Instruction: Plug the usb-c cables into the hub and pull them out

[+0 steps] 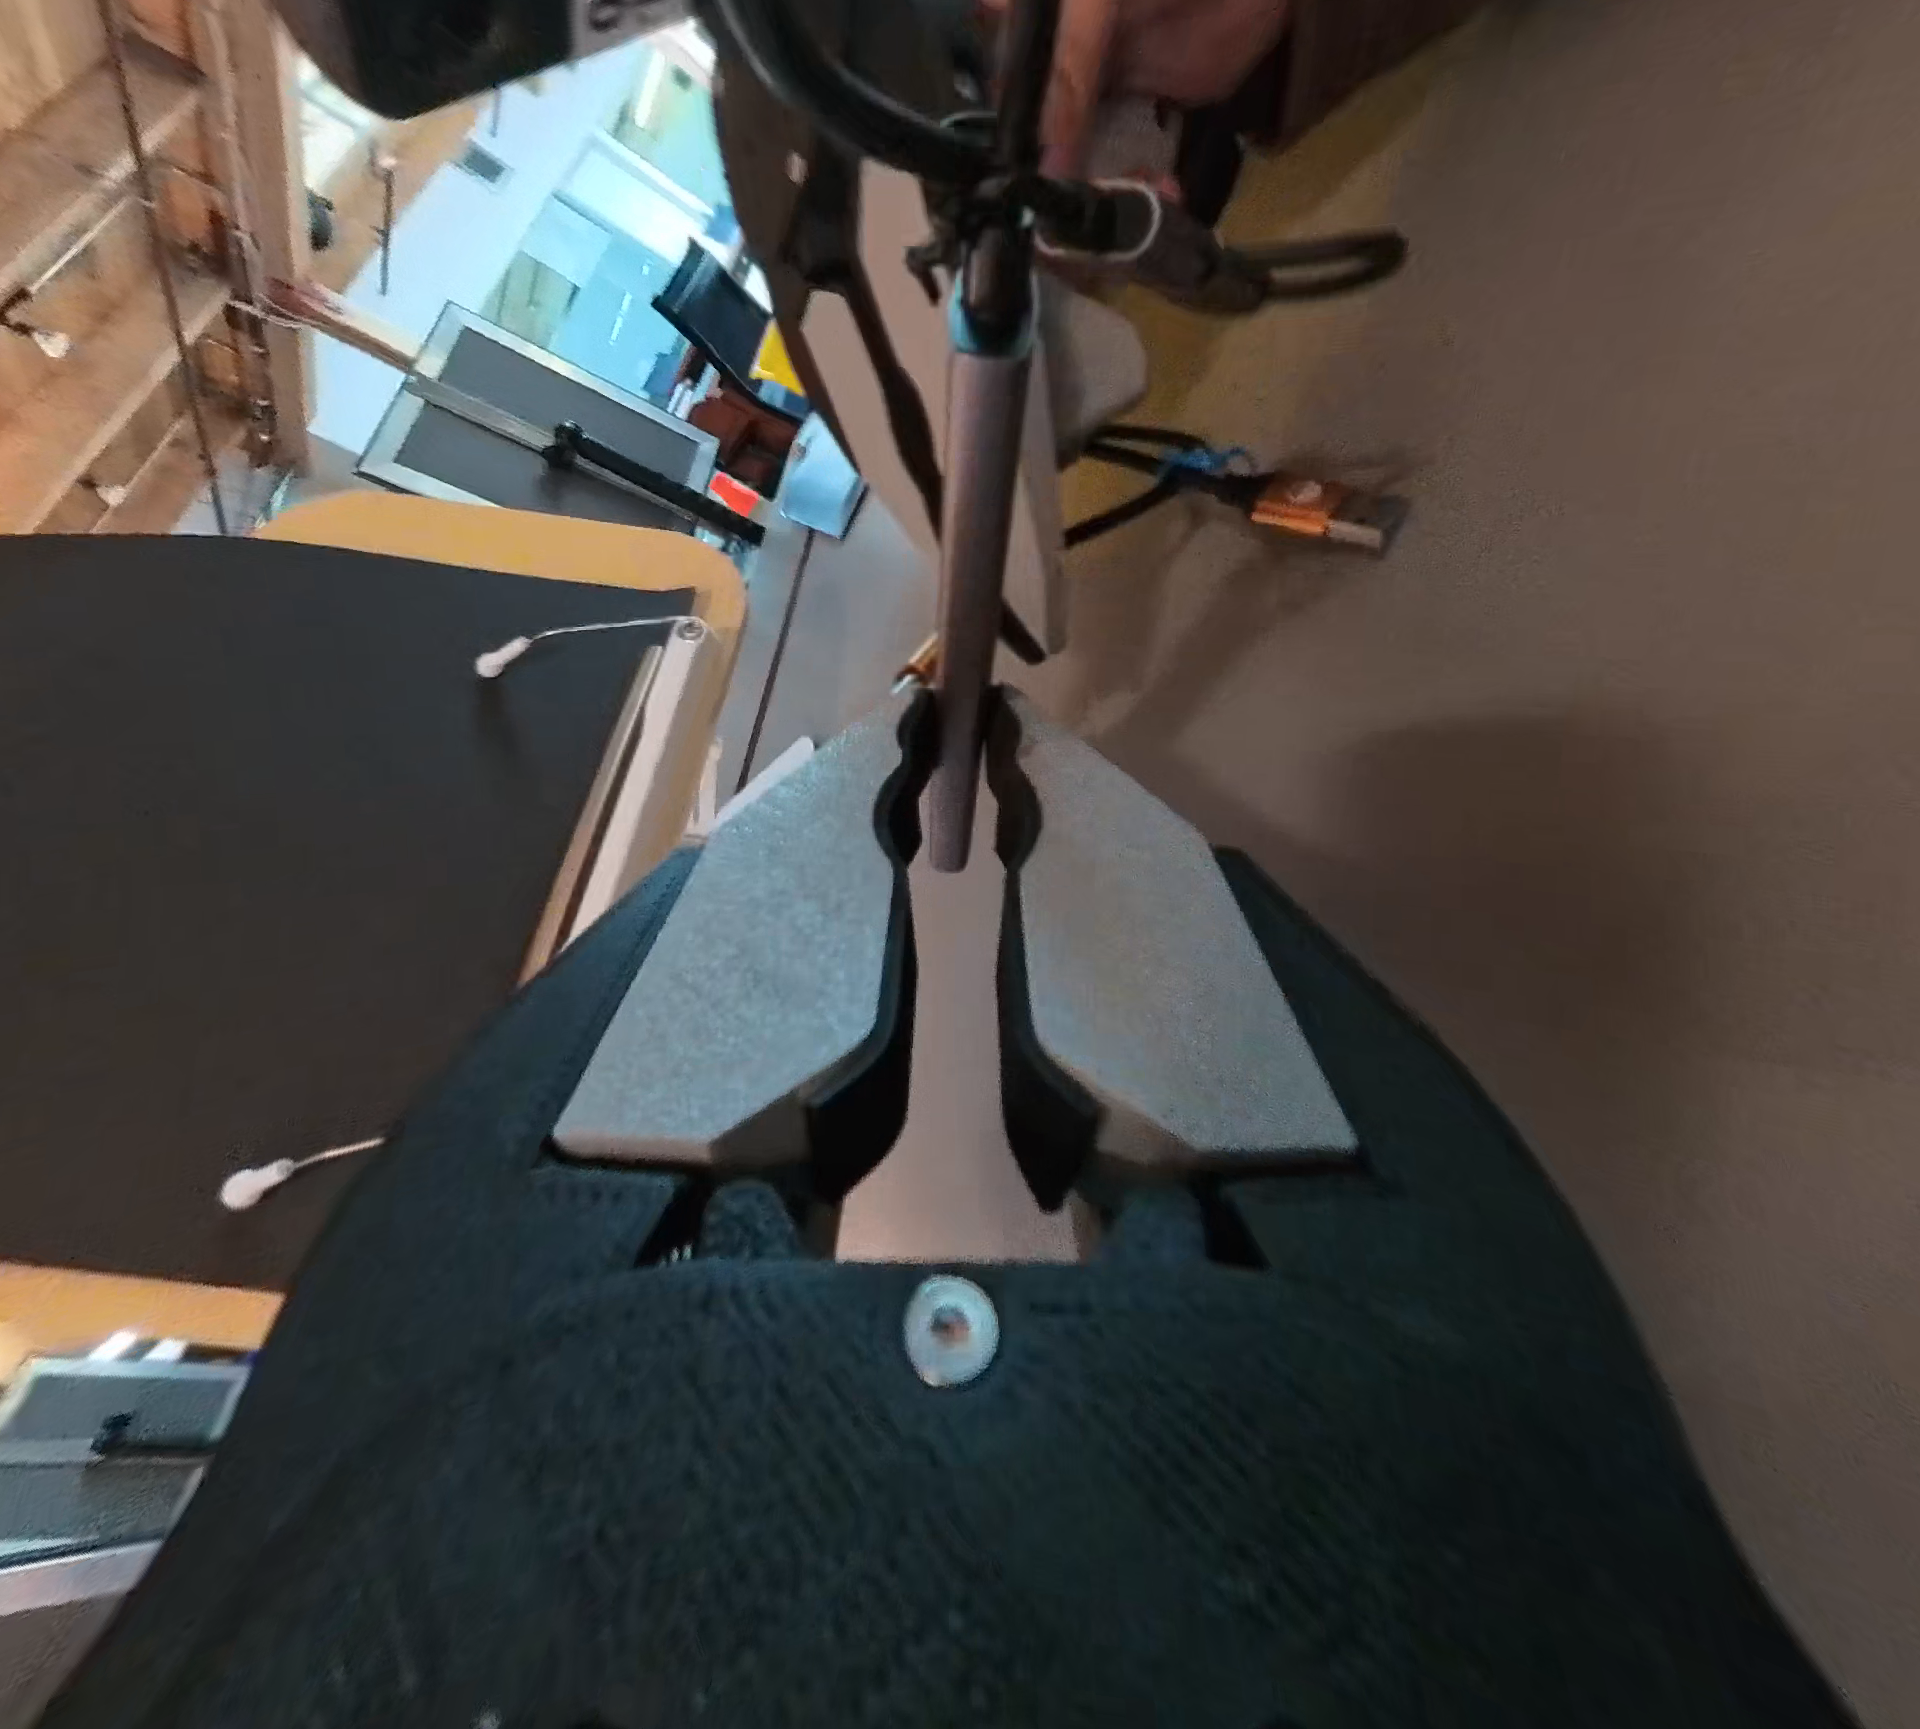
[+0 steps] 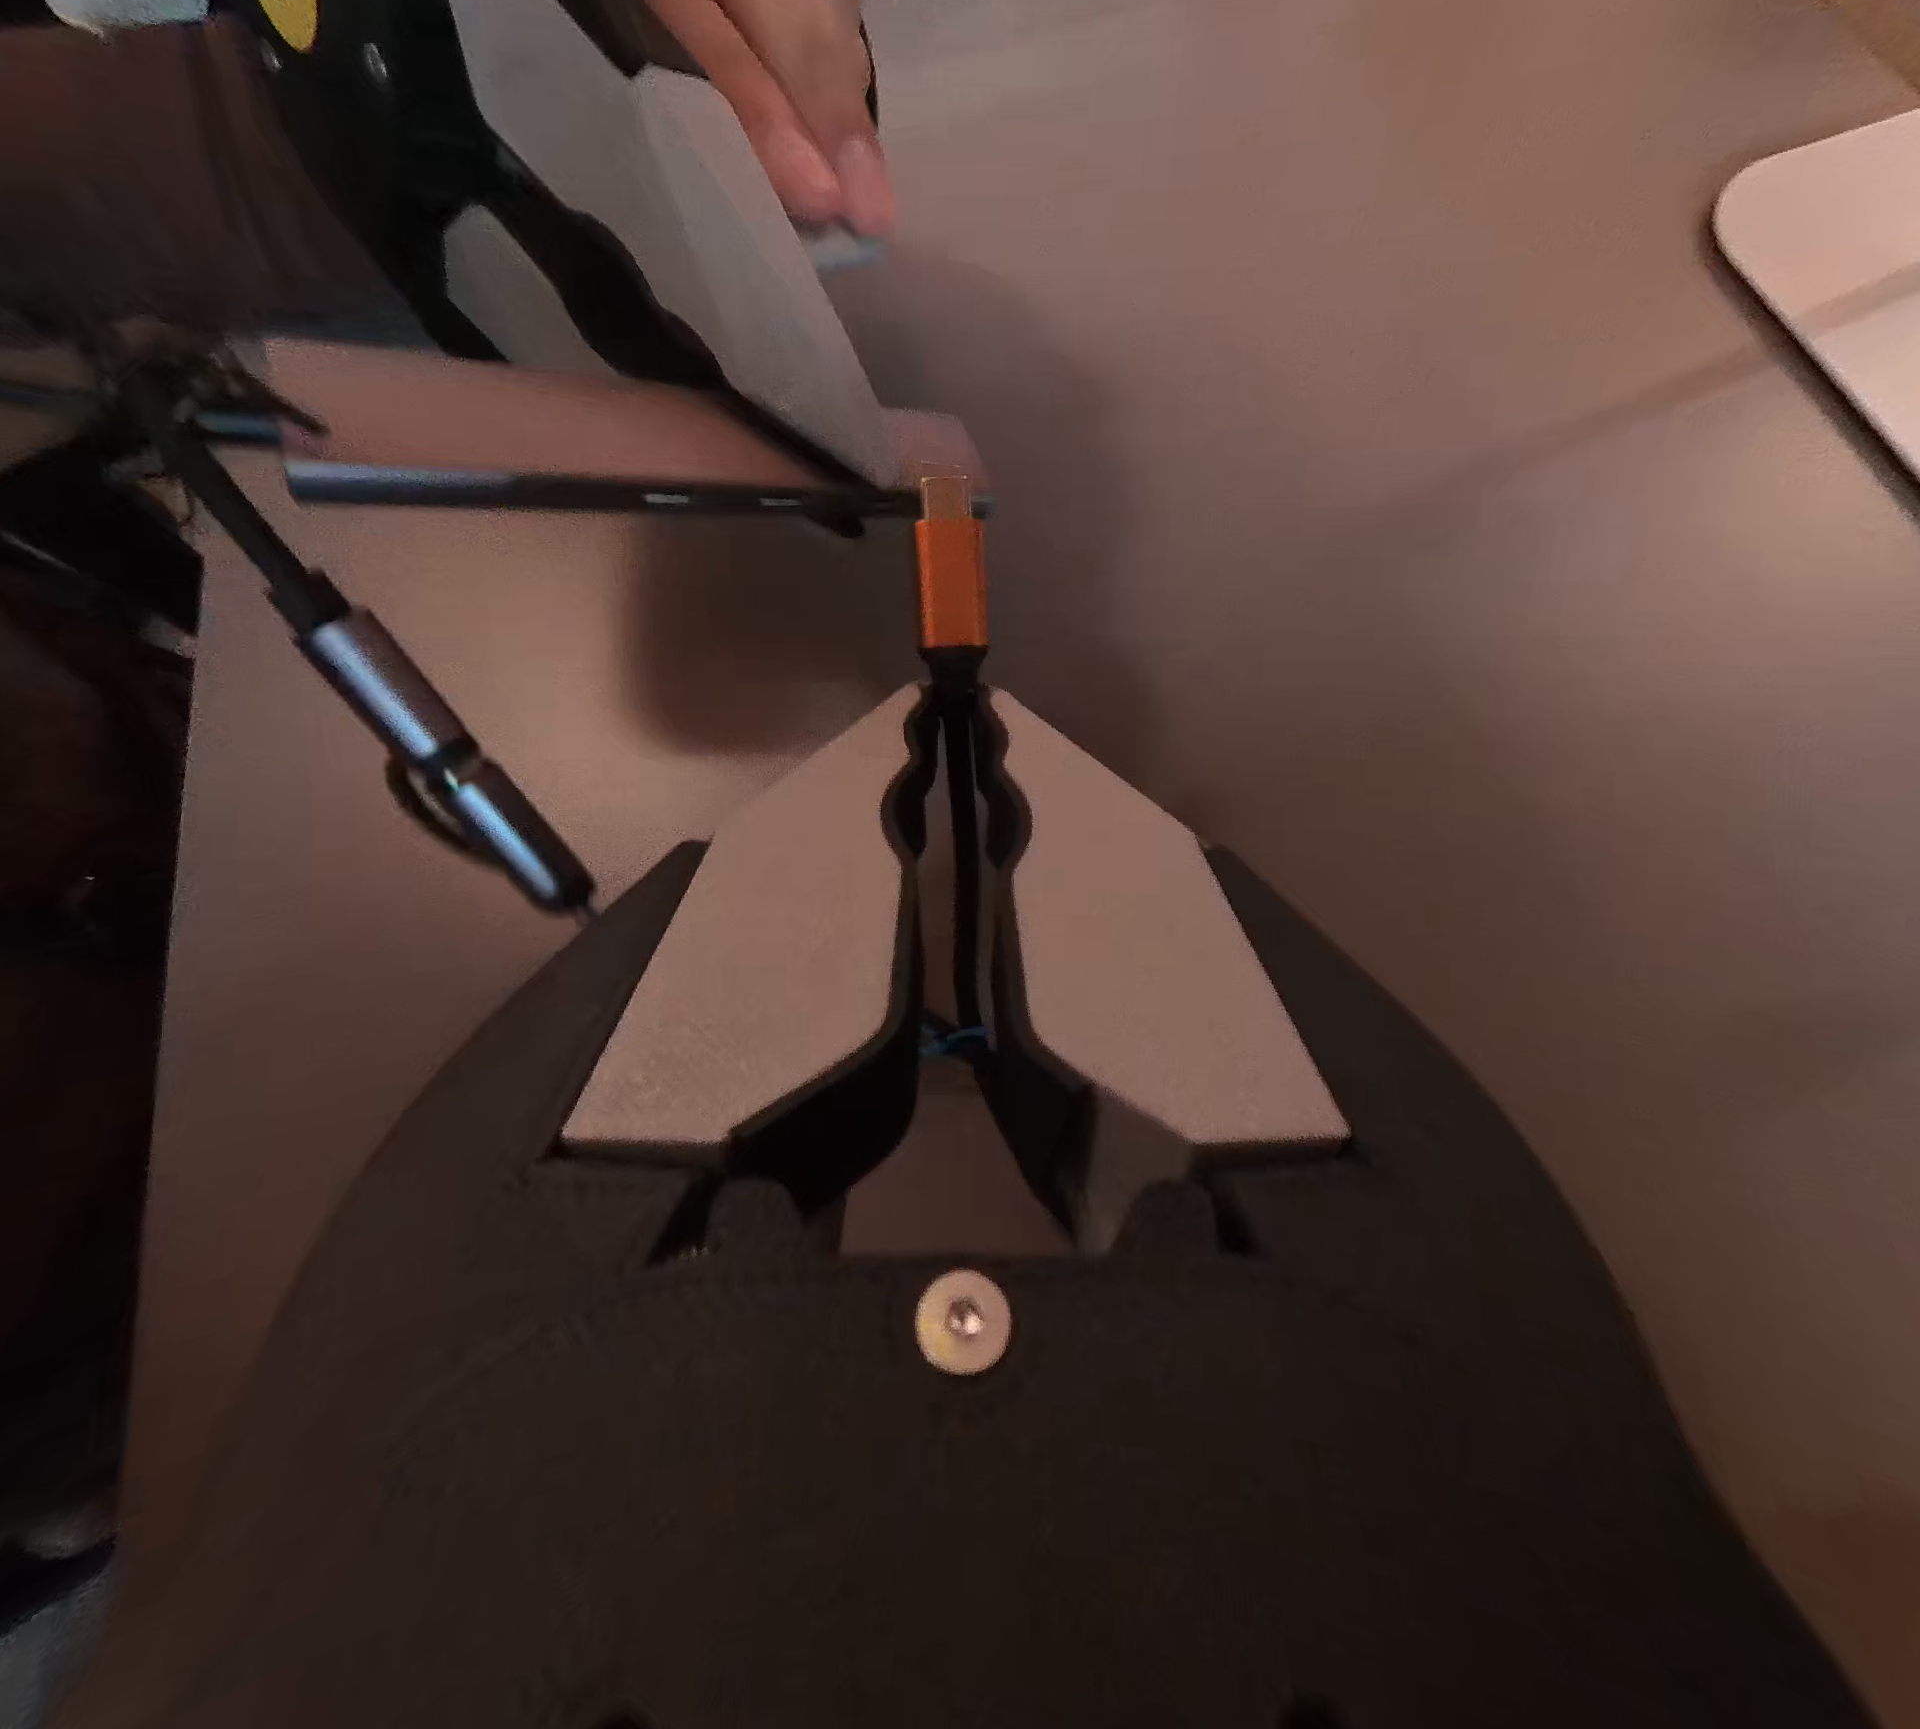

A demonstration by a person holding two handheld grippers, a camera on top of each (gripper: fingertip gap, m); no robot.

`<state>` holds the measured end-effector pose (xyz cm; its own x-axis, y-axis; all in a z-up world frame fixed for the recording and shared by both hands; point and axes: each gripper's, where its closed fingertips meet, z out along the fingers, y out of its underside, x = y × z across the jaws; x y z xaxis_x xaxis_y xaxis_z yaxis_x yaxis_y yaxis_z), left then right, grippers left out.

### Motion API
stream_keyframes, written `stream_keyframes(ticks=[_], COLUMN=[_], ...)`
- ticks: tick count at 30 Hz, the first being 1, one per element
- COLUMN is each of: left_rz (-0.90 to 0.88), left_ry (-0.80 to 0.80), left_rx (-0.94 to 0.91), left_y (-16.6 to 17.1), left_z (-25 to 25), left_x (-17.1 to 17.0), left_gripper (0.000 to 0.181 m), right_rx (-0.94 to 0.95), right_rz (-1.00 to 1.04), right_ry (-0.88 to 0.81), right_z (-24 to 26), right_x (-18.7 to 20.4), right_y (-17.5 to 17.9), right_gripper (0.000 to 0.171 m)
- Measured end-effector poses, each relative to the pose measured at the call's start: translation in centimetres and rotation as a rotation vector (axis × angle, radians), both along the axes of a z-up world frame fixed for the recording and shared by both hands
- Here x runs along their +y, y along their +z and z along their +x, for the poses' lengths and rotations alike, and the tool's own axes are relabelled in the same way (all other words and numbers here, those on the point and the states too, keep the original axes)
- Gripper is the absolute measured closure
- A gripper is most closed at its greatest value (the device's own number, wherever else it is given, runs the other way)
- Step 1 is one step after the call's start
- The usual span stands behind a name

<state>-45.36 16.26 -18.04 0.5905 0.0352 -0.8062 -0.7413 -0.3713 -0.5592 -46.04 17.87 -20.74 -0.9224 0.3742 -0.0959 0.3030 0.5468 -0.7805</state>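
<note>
Gripping the cable behind its orange plug (image 2: 948, 565), the right gripper (image 2: 951, 692) points it up-frame at the hub (image 2: 582, 490), clamped crosswise by the left gripper (image 1: 961, 713).

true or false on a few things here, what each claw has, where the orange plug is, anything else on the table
1. The left claw is shut on the hub. True.
2. The right claw is open and holds nothing. False: it is shut on the black cable just behind the orange plug.
3. The orange plug is fully seated in the hub. False: its metal tip is still visible at the hub's edge.
4. A second orange connector lies on the table. True.
</note>
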Motion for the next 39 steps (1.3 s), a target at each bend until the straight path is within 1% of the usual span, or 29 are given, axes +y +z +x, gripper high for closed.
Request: stream_keyframes(ticks=[4,6,8,10,11,12,15,16,18,19,21,22,23,25,29,34,35,37,38,39], left_rz=[0.112,0.155,0.176,0.183,0.183,0.18,0.176,0.178,0.193,0.201,0.204,0.202,0.2,0.211,0.212,0.133,0.131,0.202,0.24,0.274], left_ry=[-0.045,-0.065,-0.079,-0.107,-0.124,-0.141,-0.198,-0.219,-0.255,-0.267,-0.282,-0.288,-0.291,-0.275,-0.247,-0.156,-0.175,-0.234,-0.263,-0.285], left_rx=[-0.107,-0.177,-0.209,-0.232,-0.238,-0.244,-0.273,-0.283,-0.304,-0.311,-0.313,-0.313,-0.315,-0.31,-0.316,-0.267,-0.288,-0.351,-0.383,-0.405], left_y=[1.5,1.9,2.2,2.2,2.2,2.2,2.2,2.2,2.6,2.8,2.9,2.9,2.9,3.0,3.0,1.5,1.4,2.8,3.7,4.5], left_z=[-0.3,-0.5,-0.4,0.1,0.4,0.8,2.0,2.4,3.0,3.3,3.7,3.9,4.1,3.9,3.3,1.8,2.1,2.9,3.3,3.5], left_x=[-0.9,-1.1,-1.1,-1.0,-0.9,-0.7,-0.4,-0.3,-0.2,-0.2,-0.1,0.0,0.1,0.2,0.0,-0.2,-0.1,0.0,-0.1,-0.3], left_gripper=[0.174,0.174,0.174,0.174,0.174,0.174,0.175,0.175,0.175,0.174,0.174,0.174,0.175,0.173,0.174,0.174,0.174,0.174,0.174,0.175], right_rx=[-0.016,-0.033,-0.045,-0.014,0.011,0.042,0.067,0.077,0.144,0.191,0.292,0.34,0.379,0.444,0.518,0.499,0.486,0.446,0.434,0.431], right_rz=[-0.046,-0.032,0.069,0.254,0.324,0.335,0.285,0.258,0.191,0.159,0.118,0.11,0.113,0.144,0.194,0.105,0.091,0.099,0.107,0.108], right_ry=[0.009,0.003,-0.062,-0.145,-0.155,-0.147,-0.103,-0.079,-0.028,0.003,0.044,0.054,0.067,0.092,0.1,0.073,0.07,0.065,0.069,0.077], right_z=[0.2,0.2,-0.7,-1.9,-2.2,-2.2,-1.6,-1.3,-0.8,-0.4,0.2,0.4,0.6,1.0,1.1,1.2,1.2,1.0,1.0,1.1], right_x=[-0.1,0.0,1.2,3.3,3.8,3.5,2.0,1.4,0.2,-0.5,-1.5,-1.8,-2.1,-2.3,-2.2,-1.6,-1.5,-1.3,-1.4,-1.6], right_y=[0.6,0.2,-1.4,-3.8,-4.6,-4.7,-3.9,-3.4,-1.9,-1.0,0.6,1.1,1.4,1.4,1.5,3.4,3.5,2.8,2.5,2.3], right_gripper=[0.169,0.169,0.166,0.159,0.156,0.153,0.144,0.134,0.123,0.123,0.13,0.137,0.146,0.17,0.171,0.171,0.171,0.171,0.159,0.151])
